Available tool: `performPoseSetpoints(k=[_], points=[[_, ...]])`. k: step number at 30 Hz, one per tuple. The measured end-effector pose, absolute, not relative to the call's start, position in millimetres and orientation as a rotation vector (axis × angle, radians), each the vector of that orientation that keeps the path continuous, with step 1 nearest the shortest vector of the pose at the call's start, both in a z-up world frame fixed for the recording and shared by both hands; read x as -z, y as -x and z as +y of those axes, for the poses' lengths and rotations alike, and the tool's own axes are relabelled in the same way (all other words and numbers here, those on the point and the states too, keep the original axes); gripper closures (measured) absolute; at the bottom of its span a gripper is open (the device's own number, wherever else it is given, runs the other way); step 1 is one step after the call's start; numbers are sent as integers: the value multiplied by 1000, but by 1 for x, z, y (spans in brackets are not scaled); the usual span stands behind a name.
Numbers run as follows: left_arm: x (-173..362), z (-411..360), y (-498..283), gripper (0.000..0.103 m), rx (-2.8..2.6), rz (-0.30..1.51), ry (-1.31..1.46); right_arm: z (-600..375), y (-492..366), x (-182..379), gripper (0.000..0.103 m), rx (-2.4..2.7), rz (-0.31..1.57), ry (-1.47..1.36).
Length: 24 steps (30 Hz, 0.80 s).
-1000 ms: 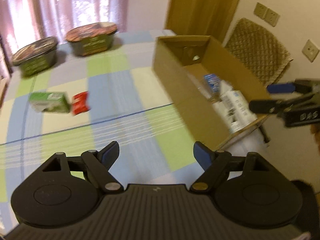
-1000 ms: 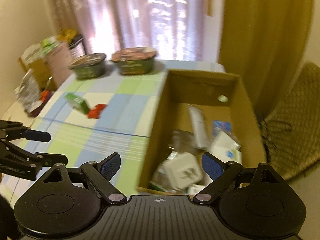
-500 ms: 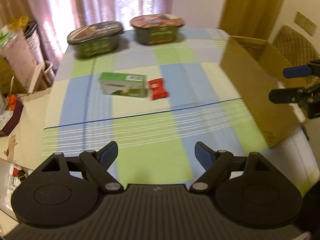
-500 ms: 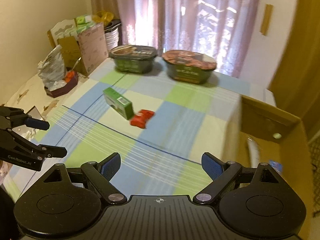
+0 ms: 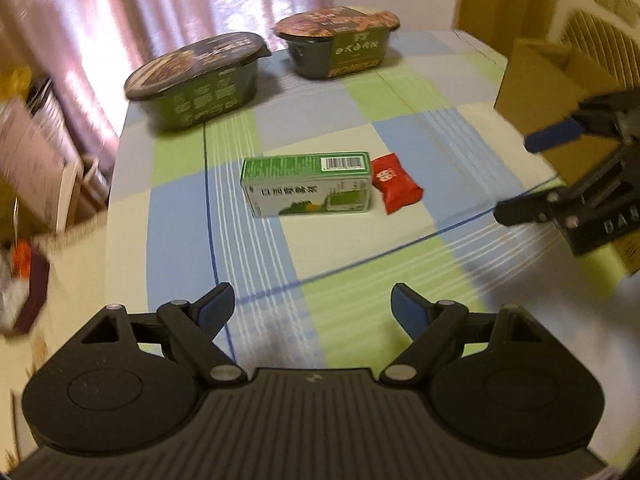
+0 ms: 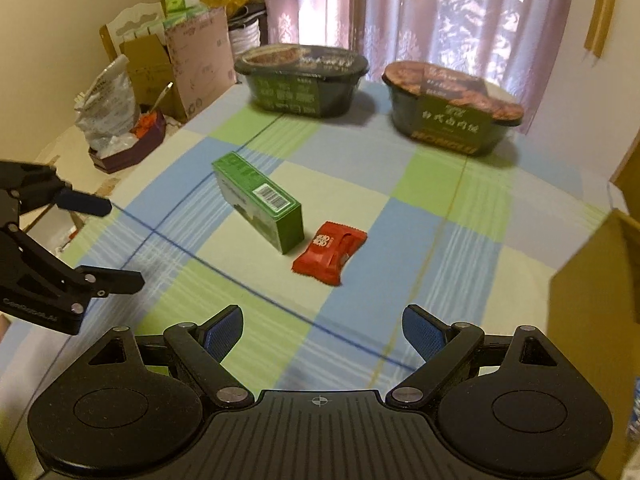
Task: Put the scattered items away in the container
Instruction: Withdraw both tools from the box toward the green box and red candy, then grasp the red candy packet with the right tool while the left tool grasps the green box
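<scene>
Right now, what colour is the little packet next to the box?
Red packet, clearest in the right wrist view.

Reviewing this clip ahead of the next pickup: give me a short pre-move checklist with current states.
1. Left gripper open and empty: ok.
2. Right gripper open and empty: ok.
3. Green box and red packet unobstructed on the tablecloth: ok.
4. Box and packet far enough apart to grasp one alone: cannot tell; they nearly touch.
5. Cardboard box within view for drop-off: ok; its inside is hidden.
</scene>
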<state>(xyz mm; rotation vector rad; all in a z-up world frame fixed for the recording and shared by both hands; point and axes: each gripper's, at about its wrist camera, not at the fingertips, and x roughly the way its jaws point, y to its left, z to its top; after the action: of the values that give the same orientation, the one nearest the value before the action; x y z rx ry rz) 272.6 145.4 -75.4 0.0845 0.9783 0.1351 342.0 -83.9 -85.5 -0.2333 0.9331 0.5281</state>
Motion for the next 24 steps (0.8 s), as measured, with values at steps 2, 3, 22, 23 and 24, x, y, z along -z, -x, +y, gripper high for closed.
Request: performPoseSetpoints(k=[2,3,22,23,24], points=[[85,150,-281,21,-118,985,-160,-80,-353,95,14,-527,935,226],[89,152,-285,21,-106,987,-183,-78,-359,100,27,-532,938,221],[113,171,-345,21,92,904,-423,-56,-416,156,39,-511,955,117],[115,171,-347,21,105,901,-438,-56,-417,158,39,-509,956,116],[116,172,-350,21,118,899,-449,-55,-417,159,39,-507,951,118]])
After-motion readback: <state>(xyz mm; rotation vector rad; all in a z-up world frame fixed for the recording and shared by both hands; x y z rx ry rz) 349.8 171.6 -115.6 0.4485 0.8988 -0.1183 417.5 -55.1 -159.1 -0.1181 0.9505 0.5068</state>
